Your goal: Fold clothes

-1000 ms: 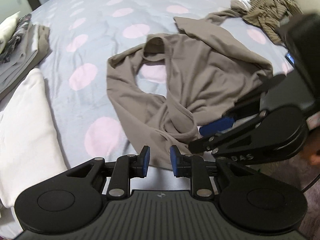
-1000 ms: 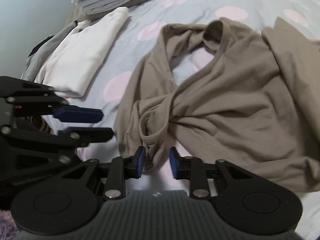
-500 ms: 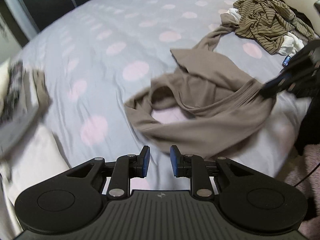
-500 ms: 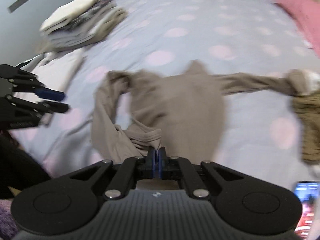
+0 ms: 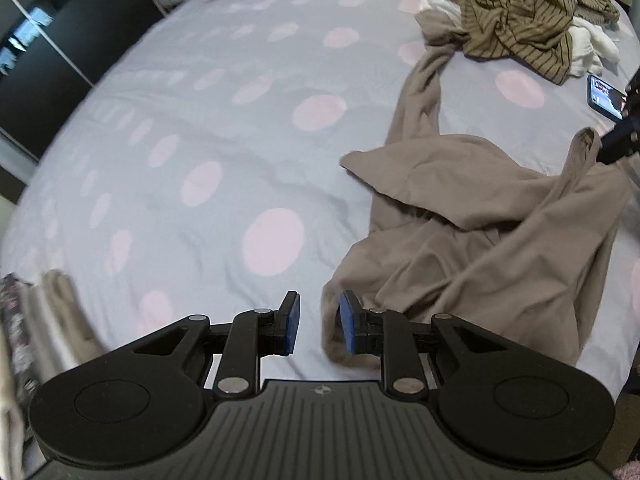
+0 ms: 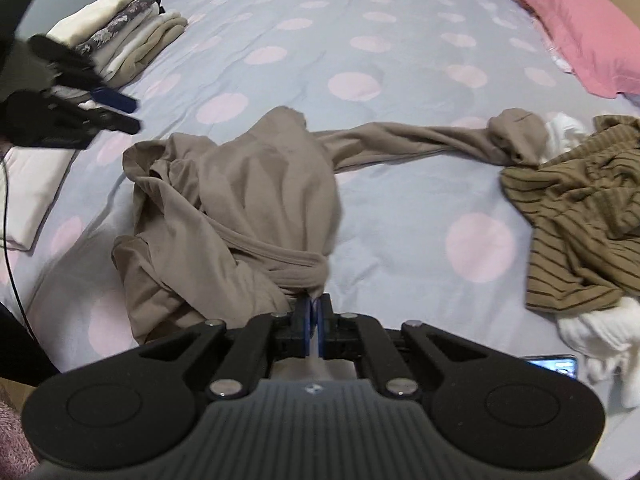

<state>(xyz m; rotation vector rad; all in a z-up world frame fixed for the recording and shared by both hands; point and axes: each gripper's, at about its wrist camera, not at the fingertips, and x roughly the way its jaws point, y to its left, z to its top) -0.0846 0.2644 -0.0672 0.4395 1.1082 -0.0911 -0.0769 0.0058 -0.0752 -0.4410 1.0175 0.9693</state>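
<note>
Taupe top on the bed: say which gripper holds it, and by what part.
The right gripper is shut on the taupe top, pinching a bunched banded edge. The left gripper is open, holding nothing.

Black tongs [image 5: 319,322], blue pads [image 5: 291,322], silver pivot screws, ribbed grey housing

bed [image 6: 400,92]: lilac, pink dots | wardrobe [image 5: 44,52]: dark | light: dim
</note>
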